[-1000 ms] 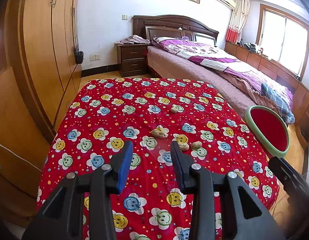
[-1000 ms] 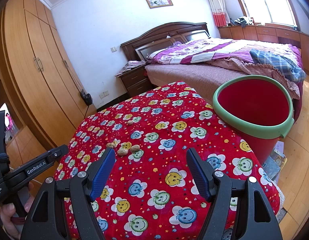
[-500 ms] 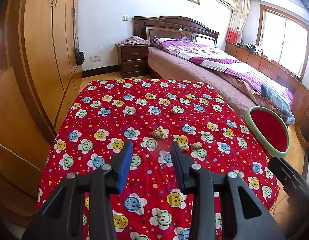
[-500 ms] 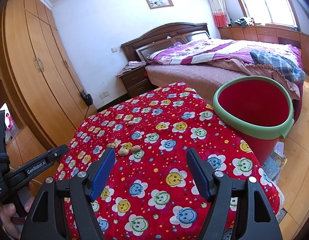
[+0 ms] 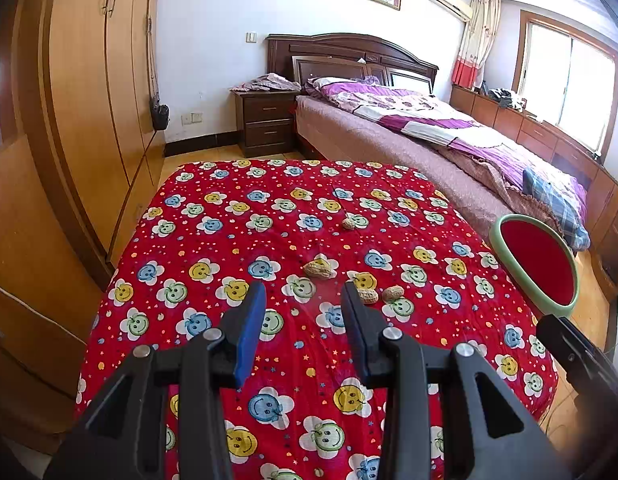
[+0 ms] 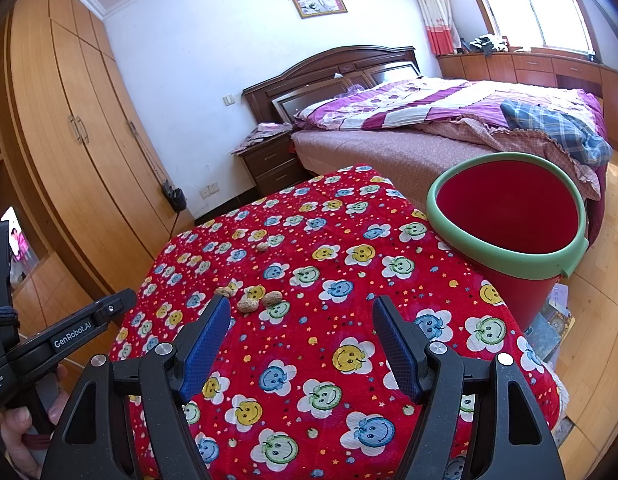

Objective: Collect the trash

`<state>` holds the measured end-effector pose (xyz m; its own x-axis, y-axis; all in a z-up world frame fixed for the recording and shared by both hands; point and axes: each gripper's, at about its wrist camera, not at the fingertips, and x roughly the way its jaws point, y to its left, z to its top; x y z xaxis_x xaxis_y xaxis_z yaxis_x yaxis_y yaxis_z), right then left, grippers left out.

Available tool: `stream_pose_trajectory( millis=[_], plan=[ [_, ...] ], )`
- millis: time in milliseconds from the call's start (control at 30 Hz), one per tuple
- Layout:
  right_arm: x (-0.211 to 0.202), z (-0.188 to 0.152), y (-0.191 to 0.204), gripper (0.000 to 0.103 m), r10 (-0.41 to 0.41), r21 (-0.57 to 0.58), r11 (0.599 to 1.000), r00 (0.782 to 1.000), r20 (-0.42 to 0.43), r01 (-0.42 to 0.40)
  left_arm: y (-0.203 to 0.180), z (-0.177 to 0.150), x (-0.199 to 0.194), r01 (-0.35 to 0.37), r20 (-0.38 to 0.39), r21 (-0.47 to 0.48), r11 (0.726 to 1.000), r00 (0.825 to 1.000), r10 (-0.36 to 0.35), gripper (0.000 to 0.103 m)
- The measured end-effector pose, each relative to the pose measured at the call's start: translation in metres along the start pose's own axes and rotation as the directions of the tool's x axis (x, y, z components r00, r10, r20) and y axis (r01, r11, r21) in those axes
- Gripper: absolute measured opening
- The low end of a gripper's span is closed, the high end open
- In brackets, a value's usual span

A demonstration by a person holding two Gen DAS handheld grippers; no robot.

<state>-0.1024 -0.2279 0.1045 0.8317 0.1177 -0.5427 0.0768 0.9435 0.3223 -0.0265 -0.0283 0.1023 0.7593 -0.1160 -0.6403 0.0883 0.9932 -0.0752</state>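
Several peanut shells lie on the red smiley-print tablecloth (image 5: 213,248): one shell (image 5: 318,269) just ahead of my left gripper (image 5: 305,304), a pair of shells (image 5: 381,294) to its right, and one shell (image 5: 349,223) farther back. In the right wrist view the pair of shells (image 6: 257,302) lies ahead and left of my right gripper (image 6: 301,320). Both grippers are open, empty and held above the cloth. A red bucket with a green rim (image 6: 505,220) stands beside the table's right edge; it also shows in the left wrist view (image 5: 537,264).
A bed (image 5: 449,136) lies beyond the table, with a nightstand (image 5: 267,120) at its head. A wooden wardrobe (image 5: 89,100) runs along the left. Books lie on the floor by the bucket (image 6: 553,320). The left gripper body (image 6: 61,336) shows at the left.
The left gripper has drawn very slightly back from the shells. The right gripper has barely moved. Both stay open.
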Motion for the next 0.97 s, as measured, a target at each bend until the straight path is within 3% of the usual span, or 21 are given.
stream_pose_trajectory(
  millis=[967],
  plan=[
    [-0.003,0.005,0.005,0.075,0.006,-0.001,1.0,1.0,0.01,-0.006,0.002,0.013,-0.007,-0.011,0.03,0.01,1.0,1.0,0.011,0.039]
  ],
)
